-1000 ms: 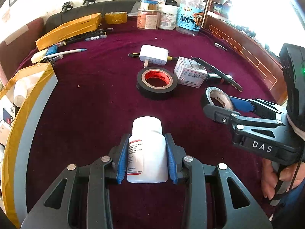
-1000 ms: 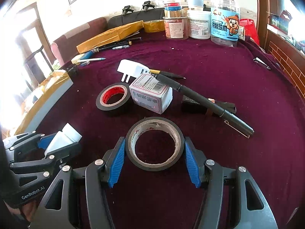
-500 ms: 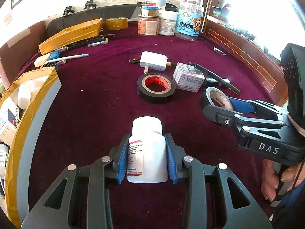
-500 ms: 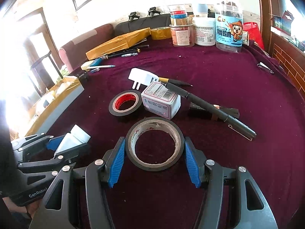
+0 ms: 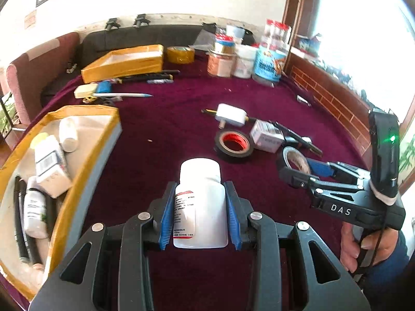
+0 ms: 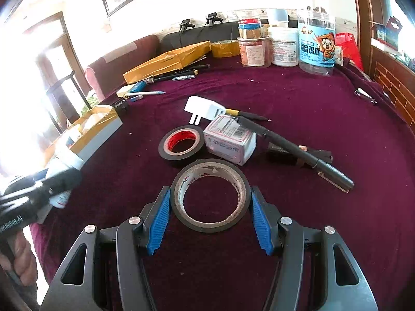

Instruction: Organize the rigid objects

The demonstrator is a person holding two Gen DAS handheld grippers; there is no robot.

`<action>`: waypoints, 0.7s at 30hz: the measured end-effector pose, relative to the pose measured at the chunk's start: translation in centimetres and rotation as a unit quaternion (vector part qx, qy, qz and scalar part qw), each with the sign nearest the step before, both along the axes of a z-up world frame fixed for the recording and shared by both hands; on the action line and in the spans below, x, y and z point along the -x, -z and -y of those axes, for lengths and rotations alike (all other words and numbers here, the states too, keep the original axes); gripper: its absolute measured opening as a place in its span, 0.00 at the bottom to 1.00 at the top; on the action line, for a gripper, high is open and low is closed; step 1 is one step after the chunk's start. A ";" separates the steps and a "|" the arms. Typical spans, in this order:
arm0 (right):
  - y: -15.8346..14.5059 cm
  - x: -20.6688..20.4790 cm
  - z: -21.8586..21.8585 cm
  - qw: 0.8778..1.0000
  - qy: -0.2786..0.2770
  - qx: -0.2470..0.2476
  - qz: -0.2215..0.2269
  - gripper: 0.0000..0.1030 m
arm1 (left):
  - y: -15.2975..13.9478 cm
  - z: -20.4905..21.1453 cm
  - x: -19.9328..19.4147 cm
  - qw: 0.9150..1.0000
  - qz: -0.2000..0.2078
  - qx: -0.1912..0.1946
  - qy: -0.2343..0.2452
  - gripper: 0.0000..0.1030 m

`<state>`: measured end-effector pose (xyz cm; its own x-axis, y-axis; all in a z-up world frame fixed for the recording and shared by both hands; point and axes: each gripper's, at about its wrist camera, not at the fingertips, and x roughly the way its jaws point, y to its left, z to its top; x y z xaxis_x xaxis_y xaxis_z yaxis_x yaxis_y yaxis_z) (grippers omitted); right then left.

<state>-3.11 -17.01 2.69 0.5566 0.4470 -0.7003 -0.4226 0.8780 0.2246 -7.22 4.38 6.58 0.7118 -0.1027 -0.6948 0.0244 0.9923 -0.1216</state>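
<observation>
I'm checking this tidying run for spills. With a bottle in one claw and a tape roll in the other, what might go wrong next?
The white bottle is pinched only at its sides, so it may slip or tip. The box is already crowded, so it may land badly there. The tape roll could snag the neighbouring red-cored roll.

Deep maroon velvety cloth worktop (image 6: 324, 108) looks matt and fuzzy. White plastic pill bottle (image 5: 200, 202) is smooth, a bit glossy. Black tape roll with worn paper core (image 6: 211, 194), at 12 o'clock from the ribbed blue plastic pads (image 6: 260, 220).
</observation>
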 end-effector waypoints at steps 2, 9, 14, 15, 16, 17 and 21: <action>-0.2 0.4 -0.4 1.000 -0.008 -0.011 -0.009 0.52 | -0.5 -1.0 0.5 1.000 0.008 0.005 -0.009 0.32; -2.1 2.0 -3.8 0.998 -0.051 -0.027 -0.015 0.52 | -1.7 -5.4 2.0 0.998 0.031 0.026 -0.053 0.32; -4.1 2.7 -8.0 0.995 -0.096 -0.023 -0.006 0.52 | -2.3 -9.4 3.5 0.994 0.047 0.038 -0.094 0.32; -4.5 2.8 -9.0 0.994 -0.106 -0.021 -0.003 0.52 | -2.4 -10.4 3.8 0.992 0.050 0.040 -0.105 0.32; -5.0 3.0 -10.2 0.993 -0.118 -0.022 -0.001 0.52 | -2.4 -11.2 4.1 0.991 0.052 0.042 -0.114 0.32; -5.3 3.1 -11.1 0.992 -0.128 -0.023 0.000 0.52 | -2.4 -12.2 4.5 0.990 0.054 0.044 -0.126 0.32; -6.7 3.8 -15.5 0.985 -0.172 -0.031 0.005 0.52 | -2.2 -15.6 5.8 0.983 0.057 0.049 -0.167 0.32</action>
